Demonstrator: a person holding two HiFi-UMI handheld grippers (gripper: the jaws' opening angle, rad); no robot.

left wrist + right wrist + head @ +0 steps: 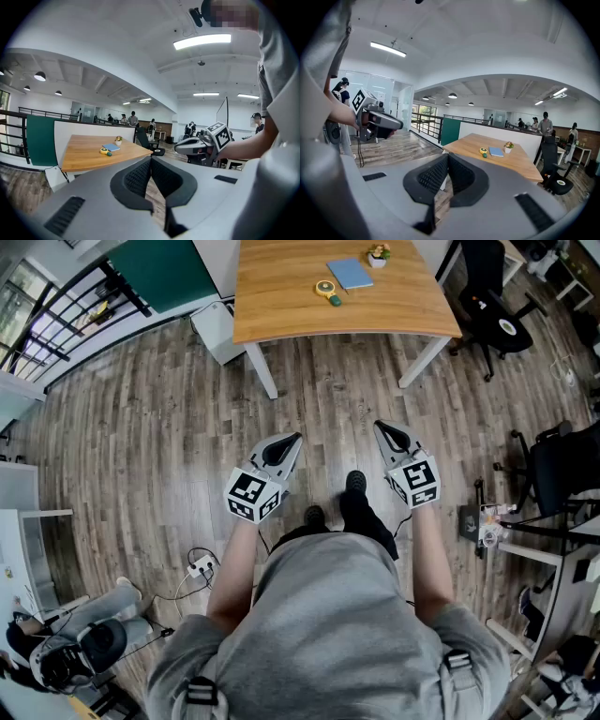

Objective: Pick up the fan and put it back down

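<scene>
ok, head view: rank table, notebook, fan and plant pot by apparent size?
1. table
2. notebook
3. fan and plant pot: these look about alike, so no ranking between them.

Ahead of you a wooden table [281, 296] stands on white legs on the plank floor [141, 446]. On its top lies a blue notebook [350, 274]. Just beside the notebook's near left corner is what looks like a small yellow fan [327, 290] with a green end, and a little potted plant [379, 255] stands close by the notebook's far right corner.
</scene>
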